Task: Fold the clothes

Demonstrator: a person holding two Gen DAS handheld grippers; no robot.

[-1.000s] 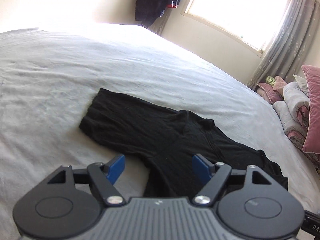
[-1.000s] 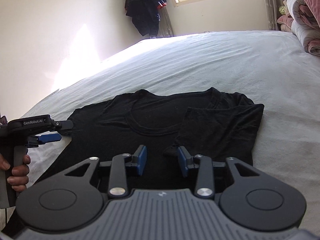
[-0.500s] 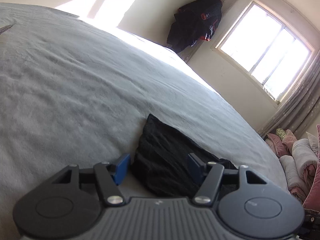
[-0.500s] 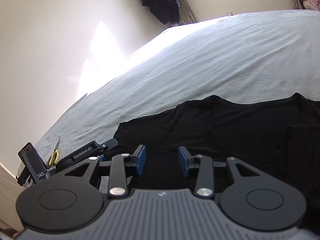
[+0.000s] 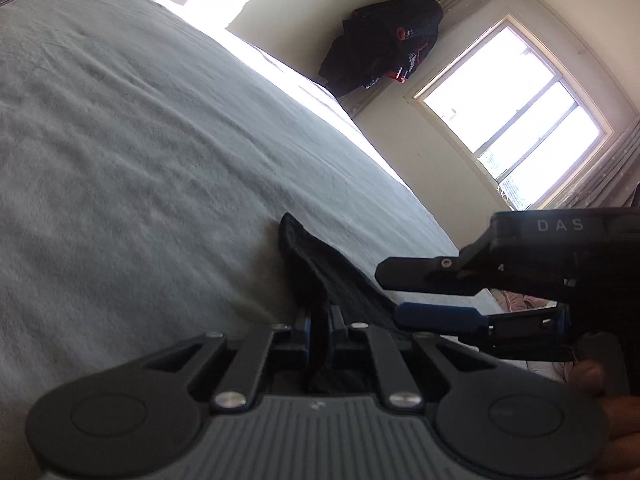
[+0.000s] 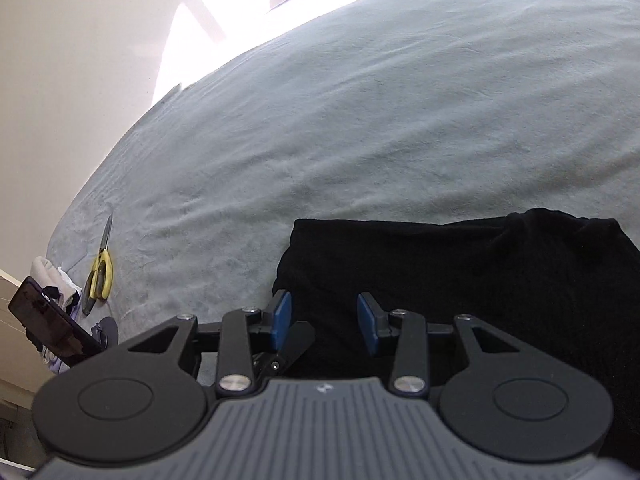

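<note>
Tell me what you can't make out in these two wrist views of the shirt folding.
- Black shirt: right wrist view, right and bottom parts cut off by the frame edge and gripper body.
- Left gripper closing on the cloth: left wrist view, the pinched spot is dark.
- Phone: right wrist view, half hidden at the edge.
- Hanging clothes: left wrist view, too small.

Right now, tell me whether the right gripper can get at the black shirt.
Probably yes. The right gripper hangs open just over the black shirt, nothing between. The left gripper is closing on the same edge, close beside.
</note>
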